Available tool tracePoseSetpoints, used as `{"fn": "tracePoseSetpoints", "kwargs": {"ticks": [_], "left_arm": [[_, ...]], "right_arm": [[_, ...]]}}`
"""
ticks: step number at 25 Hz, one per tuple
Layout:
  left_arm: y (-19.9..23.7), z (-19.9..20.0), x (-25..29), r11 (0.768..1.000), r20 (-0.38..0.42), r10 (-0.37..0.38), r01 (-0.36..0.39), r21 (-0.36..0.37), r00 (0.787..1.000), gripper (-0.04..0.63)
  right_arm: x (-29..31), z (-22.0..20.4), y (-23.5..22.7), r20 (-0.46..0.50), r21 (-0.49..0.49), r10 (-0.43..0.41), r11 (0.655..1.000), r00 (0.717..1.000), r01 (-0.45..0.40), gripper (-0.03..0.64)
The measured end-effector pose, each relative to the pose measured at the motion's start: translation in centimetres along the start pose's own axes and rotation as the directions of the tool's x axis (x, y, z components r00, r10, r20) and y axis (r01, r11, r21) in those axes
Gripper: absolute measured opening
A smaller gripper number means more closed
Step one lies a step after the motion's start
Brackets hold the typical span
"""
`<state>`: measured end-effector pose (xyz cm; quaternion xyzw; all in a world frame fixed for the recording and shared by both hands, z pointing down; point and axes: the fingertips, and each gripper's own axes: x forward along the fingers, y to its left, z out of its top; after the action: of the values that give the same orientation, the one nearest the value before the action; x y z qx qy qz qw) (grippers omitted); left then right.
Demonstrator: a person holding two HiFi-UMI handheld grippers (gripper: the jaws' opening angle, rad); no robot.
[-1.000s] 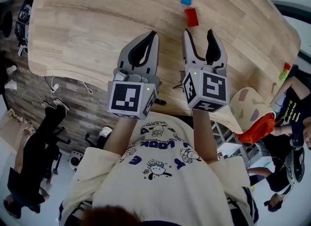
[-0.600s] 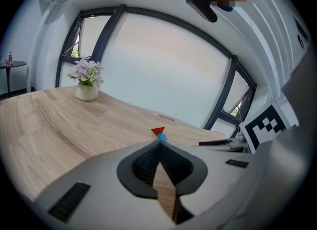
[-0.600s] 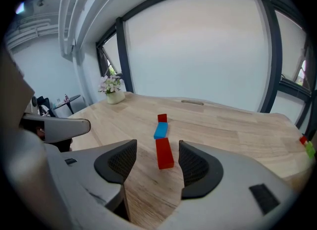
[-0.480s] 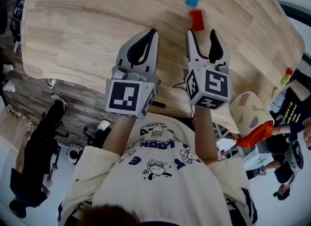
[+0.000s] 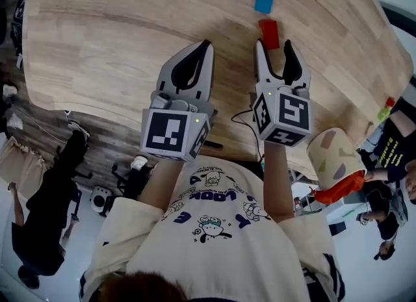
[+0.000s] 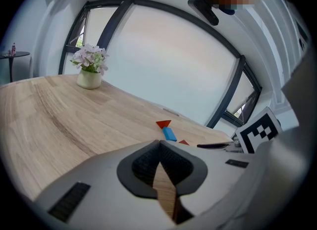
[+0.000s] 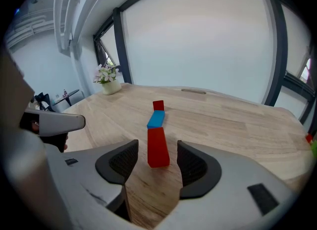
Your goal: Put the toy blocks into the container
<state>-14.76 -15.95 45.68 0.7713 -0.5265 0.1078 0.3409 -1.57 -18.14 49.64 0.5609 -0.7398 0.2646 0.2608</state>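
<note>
Lying in a row: long red block (image 7: 158,147), blue block (image 7: 156,119), small red block (image 7: 158,106).

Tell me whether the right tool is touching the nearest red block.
Apart. The right gripper view shows the red block between the right tool's jaws, which have just closed slightly, with bare table showing on each side.

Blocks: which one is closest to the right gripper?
The long red rectangular block, just ahead of the right gripper; the blue block and other red block lie beyond.
</note>
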Motion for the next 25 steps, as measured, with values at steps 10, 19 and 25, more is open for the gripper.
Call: {"fn": "tracePoseSetpoints", "kwargs": {"ticks": [10, 19, 25], "left_arm": [[0.2, -1.0, 0.7, 1.000, -0.026, -0.011, 0.010, -0.030, 1.000, 0.031], [0.5, -1.0, 0.7, 0.999, -0.022, -0.011, 0.010, -0.049, 1.000, 0.031], [0.3, -1.3, 0.4, 0.998, -0.026, -0.023, 0.021, -0.056, 0.999, 0.031]], "right_arm": [[1.5, -0.9, 0.1, -0.027, -0.004, 0.004, 1.000, 1.000, -0.004, 0.241], [1.9, -1.0, 0.3, -0.027, -0.043, -0.028, 0.999, 0.999, 0.027, 0.172], [1.6, -1.0, 0.3, -0.022, -0.046, -0.031, 0.999, 0.999, 0.030, 0.169]]}}
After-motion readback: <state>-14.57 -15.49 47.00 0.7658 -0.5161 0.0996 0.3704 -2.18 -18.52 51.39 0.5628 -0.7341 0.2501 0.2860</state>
